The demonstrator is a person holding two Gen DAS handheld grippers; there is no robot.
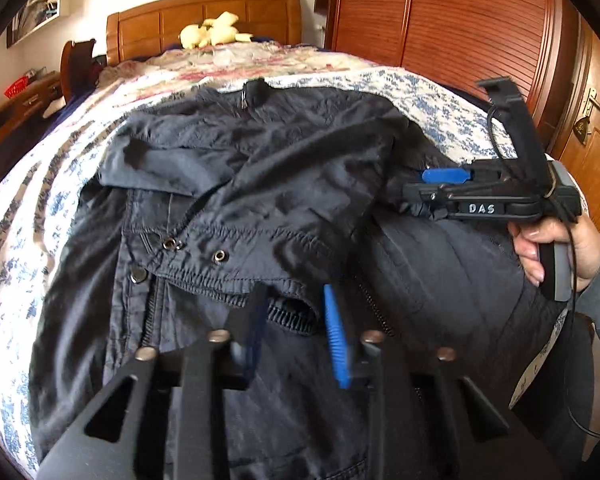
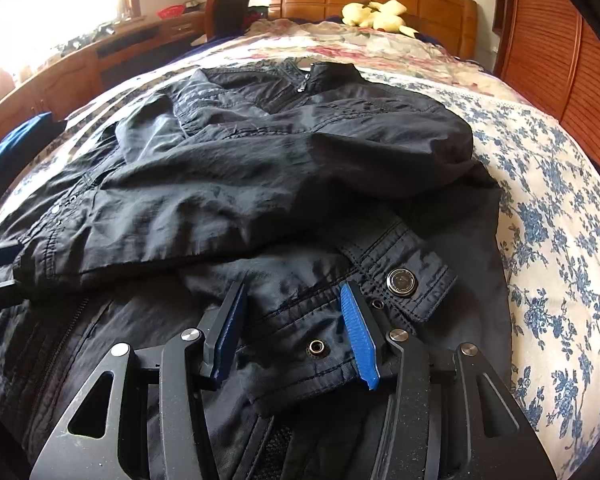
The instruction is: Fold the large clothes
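Observation:
A dark navy zip jacket point(image 1: 260, 184) lies spread on the bed, collar toward the headboard, both sleeves folded across its front; it also fills the right wrist view point(image 2: 268, 176). My left gripper point(image 1: 296, 292) is open and empty, low over the jacket's elastic hem and zipper. My right gripper point(image 2: 292, 288) is open and empty, just over a sleeve cuff with a metal snap button point(image 2: 401, 281). In the left wrist view the right gripper point(image 1: 432, 186) hovers over the jacket's right side, held by a hand point(image 1: 556, 248).
The bed has a blue floral bedspread point(image 2: 548, 216) and a wooden headboard point(image 1: 204, 20) with a yellow plush toy point(image 1: 214, 30). A wooden wardrobe point(image 1: 440, 16) stands on the right. A desk and chair point(image 2: 228, 8) stand on the left.

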